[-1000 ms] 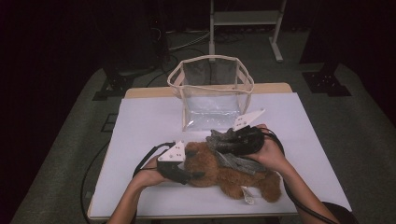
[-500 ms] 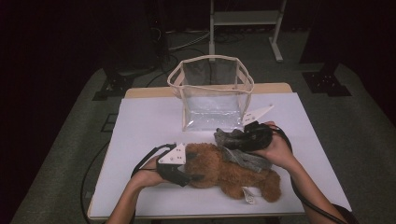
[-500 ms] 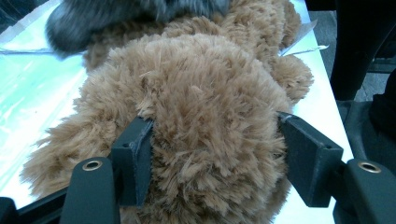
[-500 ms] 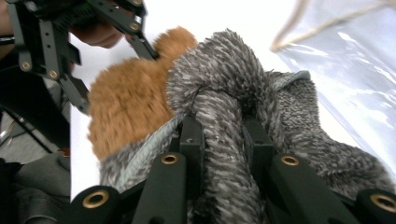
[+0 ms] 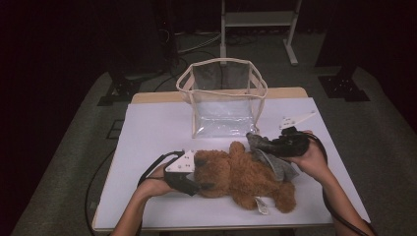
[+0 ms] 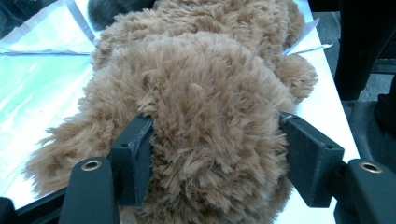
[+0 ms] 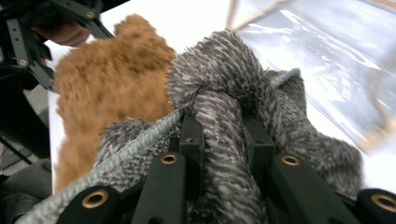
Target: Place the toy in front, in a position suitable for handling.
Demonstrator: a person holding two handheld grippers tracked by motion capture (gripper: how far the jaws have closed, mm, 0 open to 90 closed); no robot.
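Observation:
A brown teddy bear (image 5: 241, 177) lies on its side on the white table (image 5: 157, 128), head to the left. My left gripper (image 5: 201, 174) is shut on the bear's head; in the left gripper view its jaws (image 6: 215, 158) press into the fur (image 6: 205, 93) from both sides. A grey fuzzy cloth (image 5: 278, 164) runs from the bear's body up to the right. My right gripper (image 5: 265, 145) is shut on that cloth, and the right gripper view shows the pads (image 7: 222, 135) pinching a fold of the grey fabric (image 7: 219, 65) in front of the bear (image 7: 107, 88).
A clear plastic bag (image 5: 223, 98) with a beige rim stands open behind the bear at the table's middle back. A white tag (image 5: 260, 206) hangs from the bear near the front edge. A metal stand (image 5: 255, 19) is on the floor beyond.
My right gripper has moved to the right with the grey cloth, drawing it out from the bear. The left gripper and the bear's head have stayed in place.

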